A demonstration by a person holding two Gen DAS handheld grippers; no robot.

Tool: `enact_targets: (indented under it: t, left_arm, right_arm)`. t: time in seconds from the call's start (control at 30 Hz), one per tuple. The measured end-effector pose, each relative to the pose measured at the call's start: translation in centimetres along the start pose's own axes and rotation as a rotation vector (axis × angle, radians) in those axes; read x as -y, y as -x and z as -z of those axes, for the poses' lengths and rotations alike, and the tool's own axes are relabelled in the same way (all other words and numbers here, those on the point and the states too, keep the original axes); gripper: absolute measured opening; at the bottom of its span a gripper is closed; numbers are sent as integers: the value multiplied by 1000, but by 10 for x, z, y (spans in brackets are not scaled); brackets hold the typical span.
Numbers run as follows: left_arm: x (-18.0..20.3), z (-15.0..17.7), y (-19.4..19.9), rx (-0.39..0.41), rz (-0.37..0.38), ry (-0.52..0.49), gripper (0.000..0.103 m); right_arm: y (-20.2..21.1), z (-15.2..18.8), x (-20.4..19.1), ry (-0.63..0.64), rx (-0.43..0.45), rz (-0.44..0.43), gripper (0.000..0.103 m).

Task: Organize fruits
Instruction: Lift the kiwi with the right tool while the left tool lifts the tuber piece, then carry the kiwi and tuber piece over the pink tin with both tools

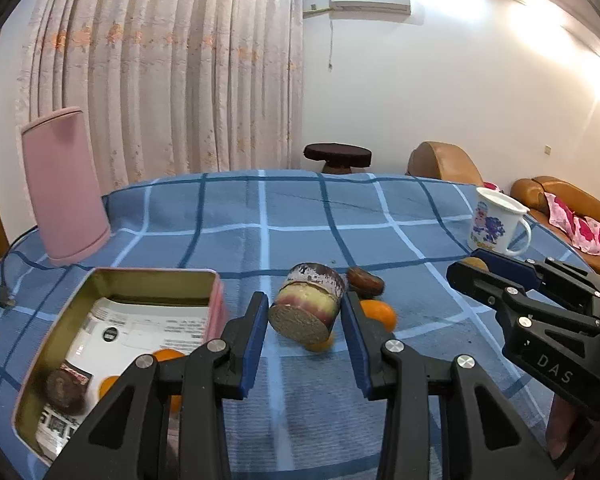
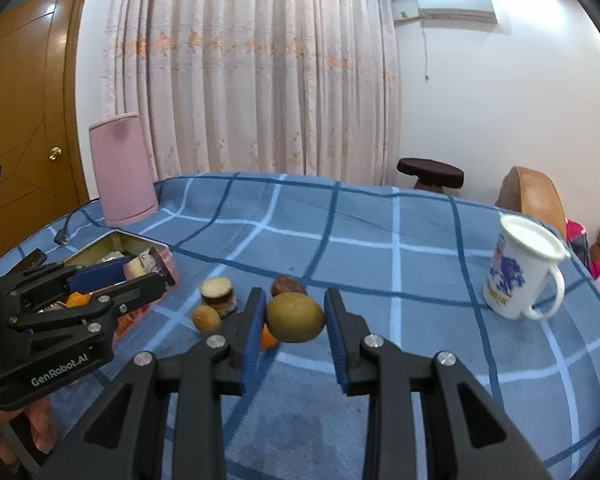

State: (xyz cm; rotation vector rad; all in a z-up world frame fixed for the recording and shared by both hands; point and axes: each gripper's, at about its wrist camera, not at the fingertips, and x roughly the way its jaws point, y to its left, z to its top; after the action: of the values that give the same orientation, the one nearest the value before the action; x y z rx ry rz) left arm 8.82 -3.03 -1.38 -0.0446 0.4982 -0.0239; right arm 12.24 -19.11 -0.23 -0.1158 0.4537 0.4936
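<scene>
My left gripper (image 1: 305, 318) is shut on a short sugarcane piece (image 1: 308, 306) and holds it above the blue checked cloth (image 1: 300, 216), right of the open pink tin (image 1: 216, 300). My right gripper (image 2: 295, 318) is shut on a brownish-green kiwi (image 2: 295, 317) above the cloth. In the left wrist view an orange (image 1: 378, 314) and a dark brown fruit (image 1: 365, 280) lie behind the cane. The tin holds oranges (image 1: 166, 355) and a dark fruit (image 1: 64, 392). In the right wrist view a cane slice (image 2: 217, 291), a walnut-like fruit (image 2: 206, 319) and a brown fruit (image 2: 287, 285) lie on the cloth.
A pink kettle (image 1: 64, 184) with its cord stands at the back left. A white printed mug (image 1: 498, 226) stands at the right, also in the right wrist view (image 2: 524, 272). A dark stool (image 1: 337, 155) and brown sofas (image 1: 568, 208) lie beyond the table.
</scene>
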Motion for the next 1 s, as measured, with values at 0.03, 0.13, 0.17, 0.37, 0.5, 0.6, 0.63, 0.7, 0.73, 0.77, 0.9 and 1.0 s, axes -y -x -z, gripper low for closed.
enact_targets:
  t: [0.03, 0.13, 0.17, 0.37, 0.5, 0.6, 0.63, 0.7, 0.73, 0.77, 0.9, 1.0]
  left_arm:
    - [-2, -1, 1, 1, -3, 2, 40]
    - [-9, -3, 2, -1, -16, 9, 40]
    - [-12, -3, 3, -3, -22, 9, 40]
    - [-30, -6, 6, -13, -54, 23, 40]
    - [-45, -7, 10, -15, -77, 33, 40]
    - [-58, -8, 13, -17, -95, 45, 40]
    - [-62, -9, 14, -17, -104, 47, 40]
    - [-72, -10, 15, -19, -120, 58, 40]
    - [-77, -10, 16, -20, -126, 64, 40]
    - [-83, -10, 16, -21, -134, 71, 40]
    - [-106, -9, 17, -31, -168, 102, 40]
    - [-122, -6, 13, -50, -193, 117, 40]
  right_arm:
    - [-1, -2, -2, 3, 0, -3, 33]
    - [-4, -7, -11, 13, 4, -19, 33]
    - [-6, -10, -14, 16, 5, -27, 33]
    - [-12, -28, -36, 54, 20, -62, 33]
    - [-17, -37, -51, 76, 26, -86, 33]
    - [-25, -42, -65, 95, 25, -108, 33]
    - [-27, -44, -69, 98, 23, -116, 33]
    - [-33, -46, -78, 105, 18, -133, 33]
    - [-36, -48, -83, 111, 13, -143, 33]
    - [-40, -49, -88, 115, 9, -153, 33]
    - [-57, -52, -107, 130, -21, -195, 33]
    - [-69, -52, -121, 133, -45, -223, 33]
